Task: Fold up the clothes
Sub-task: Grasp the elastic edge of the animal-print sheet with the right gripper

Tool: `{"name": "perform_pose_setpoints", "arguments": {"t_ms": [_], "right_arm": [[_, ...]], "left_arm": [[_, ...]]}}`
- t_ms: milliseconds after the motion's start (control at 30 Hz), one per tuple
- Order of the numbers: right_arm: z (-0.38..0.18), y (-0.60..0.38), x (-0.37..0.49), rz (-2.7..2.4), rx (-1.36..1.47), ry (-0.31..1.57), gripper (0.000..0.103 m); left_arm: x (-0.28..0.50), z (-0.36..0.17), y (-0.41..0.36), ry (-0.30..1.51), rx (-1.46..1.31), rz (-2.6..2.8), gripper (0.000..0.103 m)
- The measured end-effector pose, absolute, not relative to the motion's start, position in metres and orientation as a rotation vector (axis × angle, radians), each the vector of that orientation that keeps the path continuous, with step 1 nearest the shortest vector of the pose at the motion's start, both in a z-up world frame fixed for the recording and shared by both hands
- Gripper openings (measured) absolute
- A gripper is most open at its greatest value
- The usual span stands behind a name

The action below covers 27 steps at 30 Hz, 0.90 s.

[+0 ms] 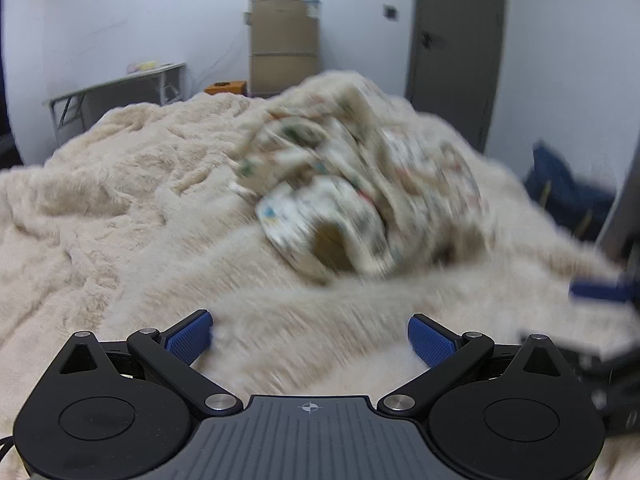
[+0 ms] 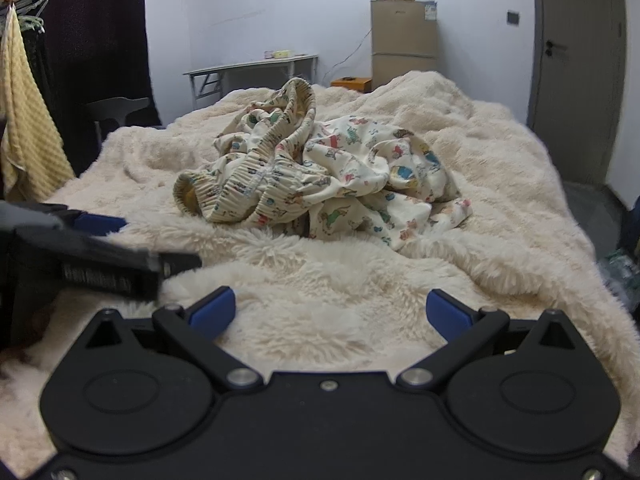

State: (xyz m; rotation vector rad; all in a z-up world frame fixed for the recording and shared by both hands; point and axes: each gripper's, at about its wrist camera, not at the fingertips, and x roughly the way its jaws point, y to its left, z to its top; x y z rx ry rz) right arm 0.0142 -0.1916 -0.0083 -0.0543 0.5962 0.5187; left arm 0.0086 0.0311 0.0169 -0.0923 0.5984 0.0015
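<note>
From the left wrist we see a blurred picture: the patterned garment [image 1: 360, 196] lies crumpled on the fluffy cream blanket [image 1: 120, 208], at about 1 o'clock from our left gripper [image 1: 310, 338]. Its blue fingers [image 1: 188, 338] stand wide apart, holding nothing, low over the blanket. At 3 o'clock the right gripper's blue fingertip [image 1: 600, 290] pokes in from the edge. Beyond the bed stand a folding table [image 1: 120, 88] at 10 o'clock, a small fridge [image 1: 284, 48] at 12 and a grey door [image 1: 452, 48] at 1.

The right wrist gives us the sharp view. Here the garment [image 2: 320, 176] shows an elastic waistband and cartoon print, bunched at 12 o'clock, well apart from our right gripper [image 2: 332, 312], whose jaws are spread and empty. The left gripper [image 2: 100, 240] reaches in at 9 o'clock, between us and nothing of the cloth. Only this view shows the yellow towel [image 2: 28, 120] hanging at 10 o'clock.
</note>
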Motion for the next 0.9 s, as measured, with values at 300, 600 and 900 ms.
{"name": "perform_pose_setpoints", "arguments": {"t_ms": [300,600,900], "right_arm": [[0.036,-0.188,0.029,0.666,-0.146,0.455,0.103],[0.071,-0.131,0.096,0.815,-0.109,0.598,0.093],[0.033,-0.125,0.138,0.7,0.021,0.665,0.067]], "left_arm": [[0.016,0.046,0.082,0.351,-0.124,-0.006,0.103],[0.054,0.04,0.095,0.406,-0.206,-0.013,0.103],[0.031,-0.009,0.091,0.394,-0.309,-0.002,0.103]]}}
